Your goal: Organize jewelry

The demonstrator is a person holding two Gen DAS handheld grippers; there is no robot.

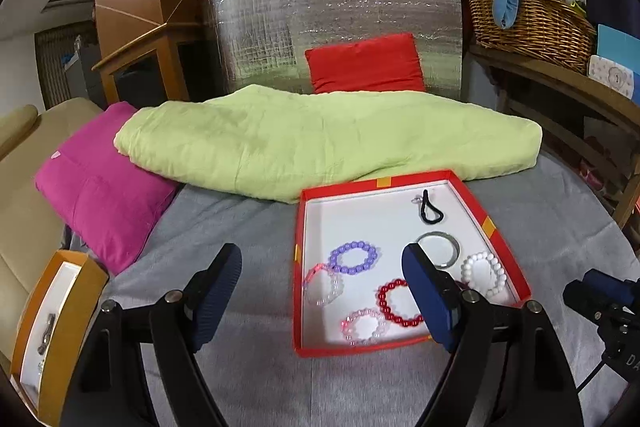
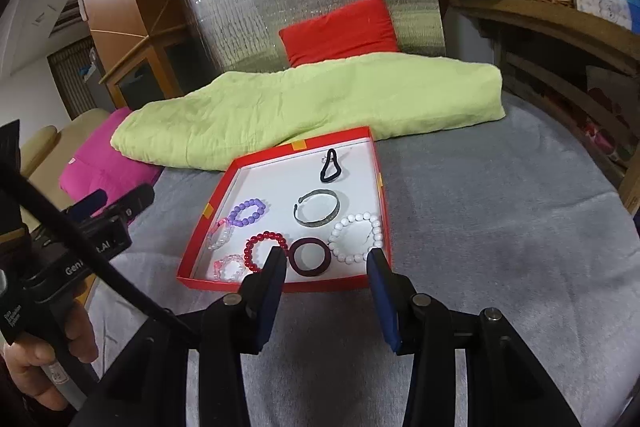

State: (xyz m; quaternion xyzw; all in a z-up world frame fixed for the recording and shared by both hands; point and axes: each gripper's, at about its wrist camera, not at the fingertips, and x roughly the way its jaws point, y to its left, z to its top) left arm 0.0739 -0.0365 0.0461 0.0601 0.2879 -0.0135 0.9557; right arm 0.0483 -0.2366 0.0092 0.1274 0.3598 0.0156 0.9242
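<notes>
A red tray (image 2: pixel 208 223) with a white floor lies on the grey sheet. In it are a purple bead bracelet (image 2: pixel 248 213), a red bead bracelet (image 2: pixel 256 241), a white bead bracelet (image 2: pixel 356 237), a metal bangle (image 2: pixel 316 207), a maroon ring (image 2: pixel 309 255), a black hair tie (image 2: pixel 330 167) and two clear pink bracelets (image 1: pixel 364 325). My right gripper (image 2: pixel 326 277) stands open over the tray's near wall, with nothing between its pads. My left gripper (image 1: pixel 322 267) is open wide at the tray's left side (image 1: pixel 298 267) and empty. A hand (image 2: pixel 40 351) holds the left device.
An orange box (image 1: pixel 60 327) with a small metal piece inside sits at the near left. Behind the tray lie a green folded blanket (image 1: pixel 320 139), a pink pillow (image 1: pixel 100 187) and a red cushion (image 1: pixel 366 63) against a foil panel. A wicker basket (image 1: pixel 528 23) stands on a shelf at right.
</notes>
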